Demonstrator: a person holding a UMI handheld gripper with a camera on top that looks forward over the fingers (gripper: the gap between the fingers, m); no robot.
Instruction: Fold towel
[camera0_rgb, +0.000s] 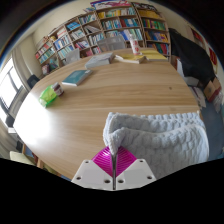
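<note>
A light grey-white towel (160, 140) lies bunched on the wooden table (110, 100), just ahead and to the right of my fingers. My gripper (114, 160) is shut, its magenta pads pressed together on a corner of the towel that comes down between them. The held edge rises from the pads into the raised fold of cloth above them. The far right part of the towel runs out of sight.
A green item (48, 96) and a teal book (76, 77) lie on the table's far left. More books and papers (128, 57) sit at the far edge. Bookshelves (100, 32) line the back wall. A dark chair (190, 52) stands at the right.
</note>
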